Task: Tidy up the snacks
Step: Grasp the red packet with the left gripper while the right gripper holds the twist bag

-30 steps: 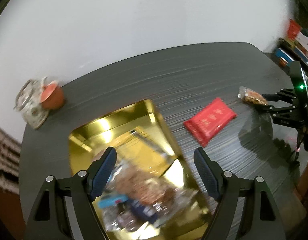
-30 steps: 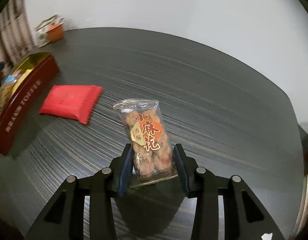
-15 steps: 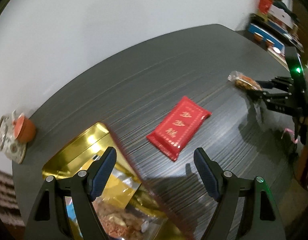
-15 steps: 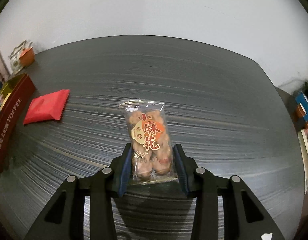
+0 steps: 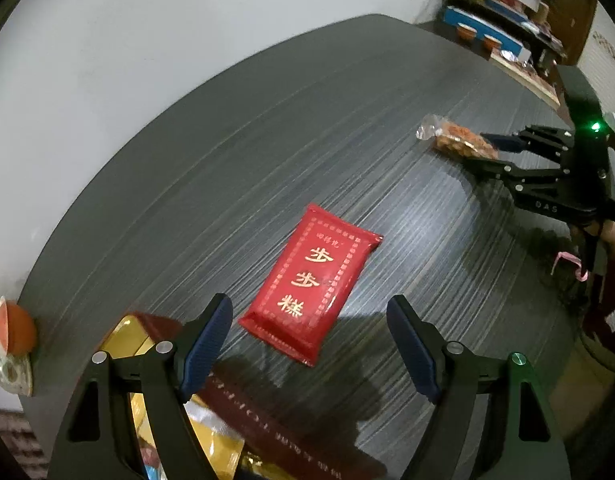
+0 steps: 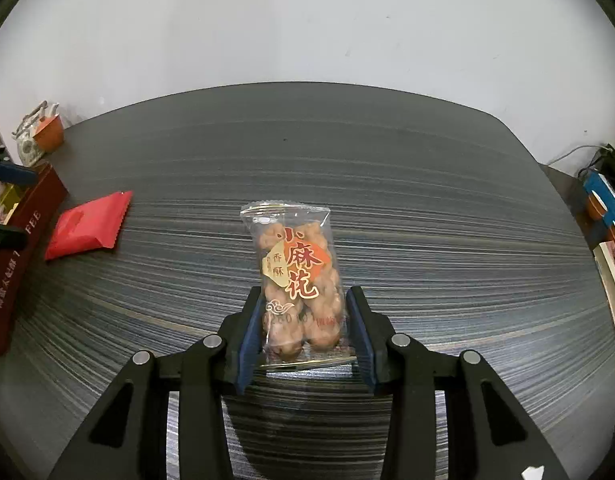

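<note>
A red flat snack packet (image 5: 313, 286) with gold characters lies on the dark table, just ahead of my open, empty left gripper (image 5: 309, 346); it also shows in the right wrist view (image 6: 87, 226). My right gripper (image 6: 303, 334) is shut on a clear packet of fried dough twists (image 6: 297, 280) and holds it above the table. From the left wrist view that packet (image 5: 455, 140) and the right gripper (image 5: 491, 148) are at the far right. The red and gold tin (image 5: 147, 344) with snacks inside is under my left gripper; it also shows in the right wrist view (image 6: 23, 256).
A teapot with an orange cup (image 6: 39, 134) stands at the table's far left corner. Shelves with boxes and bowls (image 5: 503, 40) stand beyond the table's right side. The dark striped table (image 6: 387, 168) spreads between both grippers.
My left gripper has swung from above the tin to the right, over the red packet. The right gripper has kept hold of the dough twist packet and turned its view rightward.
</note>
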Demonstrator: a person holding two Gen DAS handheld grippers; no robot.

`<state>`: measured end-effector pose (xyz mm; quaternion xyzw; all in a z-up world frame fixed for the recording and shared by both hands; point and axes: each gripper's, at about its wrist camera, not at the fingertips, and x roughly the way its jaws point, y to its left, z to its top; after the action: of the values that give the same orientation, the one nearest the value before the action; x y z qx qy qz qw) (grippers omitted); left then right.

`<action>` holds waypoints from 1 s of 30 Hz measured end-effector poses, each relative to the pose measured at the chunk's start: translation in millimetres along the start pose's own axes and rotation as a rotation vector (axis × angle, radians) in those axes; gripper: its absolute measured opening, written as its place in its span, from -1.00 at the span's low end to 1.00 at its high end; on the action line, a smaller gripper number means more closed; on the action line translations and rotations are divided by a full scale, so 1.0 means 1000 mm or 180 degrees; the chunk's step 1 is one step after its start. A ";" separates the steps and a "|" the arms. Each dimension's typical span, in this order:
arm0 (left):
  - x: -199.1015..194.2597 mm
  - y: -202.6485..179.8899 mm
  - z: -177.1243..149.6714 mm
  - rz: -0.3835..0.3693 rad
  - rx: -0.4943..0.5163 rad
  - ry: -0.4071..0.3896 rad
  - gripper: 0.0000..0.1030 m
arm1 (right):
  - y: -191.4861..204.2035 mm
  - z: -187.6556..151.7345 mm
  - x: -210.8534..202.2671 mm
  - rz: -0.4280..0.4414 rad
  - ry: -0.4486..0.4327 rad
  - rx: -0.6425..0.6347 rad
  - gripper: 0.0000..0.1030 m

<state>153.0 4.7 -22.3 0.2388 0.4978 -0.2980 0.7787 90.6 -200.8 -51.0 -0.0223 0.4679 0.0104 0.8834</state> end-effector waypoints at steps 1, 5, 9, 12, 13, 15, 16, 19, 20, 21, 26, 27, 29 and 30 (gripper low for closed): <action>0.003 -0.001 0.002 -0.0015 0.0034 0.0027 0.54 | -0.002 -0.001 -0.002 -0.0003 -0.0016 0.0003 -0.27; 0.012 -0.001 0.005 -0.0036 0.0121 0.0103 0.55 | -0.001 -0.004 -0.002 -0.0003 -0.0015 0.0003 -0.26; 0.025 0.002 0.011 -0.0099 0.0137 0.0206 0.55 | -0.001 -0.004 -0.002 -0.0001 -0.0015 0.0003 -0.26; 0.036 0.002 0.015 -0.0180 0.0200 0.0333 0.55 | -0.002 -0.004 -0.002 0.0000 -0.0015 0.0004 -0.25; 0.039 0.001 0.015 -0.0202 0.0214 0.0369 0.55 | -0.001 -0.005 -0.002 0.0003 -0.0015 0.0006 -0.24; 0.044 0.001 0.017 -0.0214 0.0242 0.0402 0.55 | -0.003 -0.003 -0.002 0.0001 -0.0014 0.0005 -0.24; 0.048 0.001 0.018 -0.0227 0.0251 0.0442 0.55 | -0.002 -0.004 -0.002 0.0001 -0.0014 0.0005 -0.24; 0.057 0.001 0.020 -0.0216 0.0261 0.0508 0.55 | -0.002 -0.004 -0.002 0.0004 -0.0015 0.0005 -0.24; 0.059 0.001 0.021 -0.0223 0.0258 0.0518 0.54 | -0.003 -0.004 -0.002 0.0004 -0.0015 0.0005 -0.24; 0.060 0.001 0.021 -0.0215 0.0261 0.0528 0.55 | -0.003 -0.003 -0.002 0.0004 -0.0015 0.0006 -0.23; 0.065 0.000 0.024 -0.0146 0.0251 0.0474 0.52 | -0.003 -0.004 -0.001 0.0003 -0.0015 0.0006 -0.22; 0.067 0.000 0.026 -0.0137 0.0240 0.0472 0.49 | -0.003 -0.003 -0.001 0.0005 -0.0015 0.0007 -0.22; 0.071 0.001 0.028 -0.0170 0.0212 0.0456 0.44 | -0.003 -0.004 -0.002 0.0007 -0.0014 0.0005 -0.21; 0.072 0.004 0.029 -0.0192 0.0190 0.0455 0.38 | -0.003 -0.004 -0.002 0.0005 -0.0014 0.0006 -0.21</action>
<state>197.2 -28.4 -76.6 0.2675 0.5500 -0.3181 0.7244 86.5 -203.7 -51.2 -0.0211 0.4660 0.0107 0.8845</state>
